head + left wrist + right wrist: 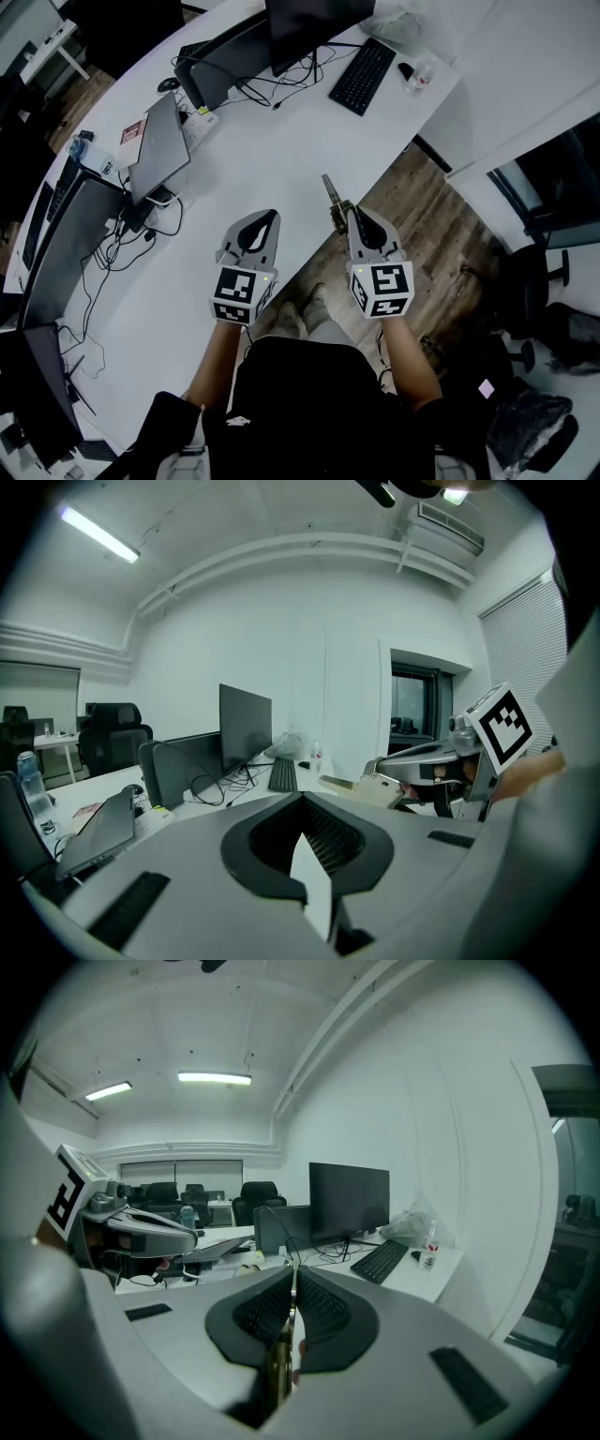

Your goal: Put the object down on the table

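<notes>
**Object pinched in my right gripper**

My right gripper [352,215] [291,1288] is clamped on the thin brass-coloured object [330,187] [277,1368]. The object sticks out past the jaw tips, over the table [281,141] edge. Just beside it, my left gripper [270,218] [302,803] is closed on nothing.

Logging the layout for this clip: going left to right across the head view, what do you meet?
Laptop → left gripper → right gripper, jaws shut on the object → chair.
</notes>
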Available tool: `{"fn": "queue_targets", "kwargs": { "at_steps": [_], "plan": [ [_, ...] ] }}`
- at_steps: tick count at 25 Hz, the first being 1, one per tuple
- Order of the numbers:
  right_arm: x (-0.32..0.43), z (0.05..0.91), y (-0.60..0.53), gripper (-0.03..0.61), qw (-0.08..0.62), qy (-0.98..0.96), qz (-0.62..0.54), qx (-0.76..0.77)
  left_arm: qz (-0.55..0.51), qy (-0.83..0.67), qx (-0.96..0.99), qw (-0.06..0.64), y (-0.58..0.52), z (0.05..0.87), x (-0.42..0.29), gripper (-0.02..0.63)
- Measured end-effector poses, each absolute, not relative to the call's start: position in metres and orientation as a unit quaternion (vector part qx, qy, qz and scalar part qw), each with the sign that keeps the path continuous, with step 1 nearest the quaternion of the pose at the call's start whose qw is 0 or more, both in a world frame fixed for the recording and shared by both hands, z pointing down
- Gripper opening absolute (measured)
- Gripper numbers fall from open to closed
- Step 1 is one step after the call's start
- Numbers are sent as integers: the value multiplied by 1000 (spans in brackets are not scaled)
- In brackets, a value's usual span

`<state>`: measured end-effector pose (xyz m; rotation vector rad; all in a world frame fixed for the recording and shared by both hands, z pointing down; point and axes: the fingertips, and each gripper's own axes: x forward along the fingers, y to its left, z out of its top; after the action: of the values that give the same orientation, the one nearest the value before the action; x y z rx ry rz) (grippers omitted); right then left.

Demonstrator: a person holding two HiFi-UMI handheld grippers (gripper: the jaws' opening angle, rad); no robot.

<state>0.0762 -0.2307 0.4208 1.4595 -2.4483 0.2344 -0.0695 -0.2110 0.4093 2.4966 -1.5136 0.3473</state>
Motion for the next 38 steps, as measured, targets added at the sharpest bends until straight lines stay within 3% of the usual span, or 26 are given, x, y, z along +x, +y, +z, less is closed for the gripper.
{"fn": "queue_targets", "kwargs": {
  "at_steps": [20, 38],
  "plan": [
    [36, 562, -263, 28, 283, -875, 116, 375, 156, -565, 788, 188, -220, 500, -85, 14],
    [6, 645, -315, 28, 336, -874, 133, 324, 173, -568, 771, 232, -221, 567, -84, 14]
  ]
}}
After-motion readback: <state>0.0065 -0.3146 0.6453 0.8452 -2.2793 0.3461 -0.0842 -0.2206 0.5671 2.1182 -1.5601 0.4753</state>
